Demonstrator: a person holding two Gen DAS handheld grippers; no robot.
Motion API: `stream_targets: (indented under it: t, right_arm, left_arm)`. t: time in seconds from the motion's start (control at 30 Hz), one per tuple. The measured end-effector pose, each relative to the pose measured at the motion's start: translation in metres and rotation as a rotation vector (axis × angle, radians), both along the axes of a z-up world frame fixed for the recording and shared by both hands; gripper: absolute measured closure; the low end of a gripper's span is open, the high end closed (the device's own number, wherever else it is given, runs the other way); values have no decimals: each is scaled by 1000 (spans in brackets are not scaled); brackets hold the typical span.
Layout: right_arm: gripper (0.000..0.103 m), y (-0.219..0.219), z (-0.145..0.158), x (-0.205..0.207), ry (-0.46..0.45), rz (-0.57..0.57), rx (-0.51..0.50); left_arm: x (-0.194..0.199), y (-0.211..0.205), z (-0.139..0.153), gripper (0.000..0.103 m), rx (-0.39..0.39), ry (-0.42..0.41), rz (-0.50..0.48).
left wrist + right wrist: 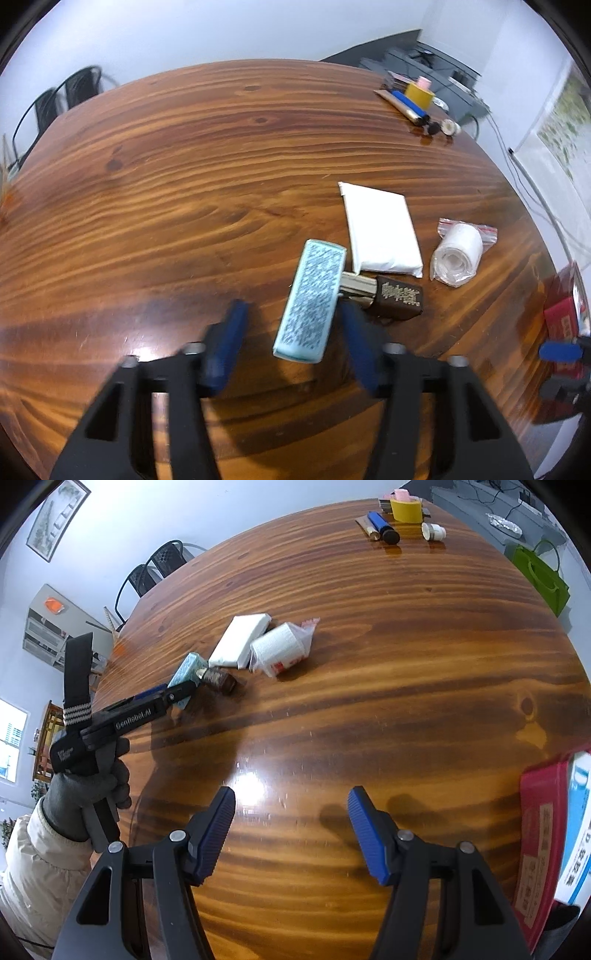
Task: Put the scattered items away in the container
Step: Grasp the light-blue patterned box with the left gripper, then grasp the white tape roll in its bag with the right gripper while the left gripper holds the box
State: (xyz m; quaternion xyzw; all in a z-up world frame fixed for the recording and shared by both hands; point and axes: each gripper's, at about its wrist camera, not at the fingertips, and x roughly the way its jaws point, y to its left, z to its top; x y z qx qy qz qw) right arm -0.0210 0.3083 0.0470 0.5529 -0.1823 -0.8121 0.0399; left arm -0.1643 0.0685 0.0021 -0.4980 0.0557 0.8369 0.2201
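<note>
A light teal patterned box (310, 301) lies on the wooden table (166, 184) between the open fingers of my left gripper (293, 332); neither finger touches it. Beside it lie a brown-and-silver case (391, 295), a white packet (380, 230) and a bagged white roll (460, 251). In the right wrist view the same cluster shows: teal box (186, 672), brown case (219, 679), white packet (242, 638), bagged roll (282, 650), with the left gripper (177, 696) at the box. My right gripper (291, 827) is open and empty over bare table. The red container (543, 842) sits at the right edge.
At the far corner lie a yellow tape roll (406, 509), a blue tube (382, 524), a small white jar (434, 531) and other small items. A green bag (539, 576) stands beyond the table. Black chairs (155, 568) stand at the far left edge.
</note>
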Motion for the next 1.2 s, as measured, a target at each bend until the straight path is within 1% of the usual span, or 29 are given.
stream_targets:
  t: [0.07, 0.13, 0.23, 0.33, 0.47, 0.7, 0.87, 0.9, 0.97, 1.0, 1.07, 1.2]
  right_arm:
    - [35, -1, 1, -8, 9, -3, 6]
    - [35, -1, 2, -16, 20, -4, 17]
    - [35, -3, 4, -30, 40, 5, 46]
    - [35, -4, 5, -45, 56, 17, 92]
    - [29, -8, 4, -70, 77, 40, 137]
    - [28, -19, -12, -110, 78, 106, 216]
    - [29, -22, -31, -123, 57, 134, 249]
    - [40, -22, -34, -124, 48, 137, 244]
    - [54, -23, -33, -122, 56, 144, 237]
    - [57, -24, -32, -121, 56, 149, 235]
    - [58, -26, -29, -116, 66, 162, 225]
    - [59, -29, -17, -101, 91, 178, 195]
  left_arm:
    - [0, 4, 0, 77, -10, 7, -26]
    - [3, 7, 0, 77, -16, 17, -50]
    - [7, 5, 1, 77, -4, 14, -56]
    - [11, -3, 1, 77, 0, 7, -36]
    - [16, -16, 2, 77, 14, -7, 5]
    - [31, -36, 5, 77, 43, -21, 38]
    - [41, -44, 5, 77, 50, -34, 54]
    - [43, -46, 5, 77, 51, -37, 59]
    - [44, -48, 5, 77, 51, -40, 69]
    - [46, -49, 5, 77, 50, -42, 74]
    - [48, -49, 6, 77, 51, -46, 82]
    - [57, -46, 10, 77, 56, -46, 87]
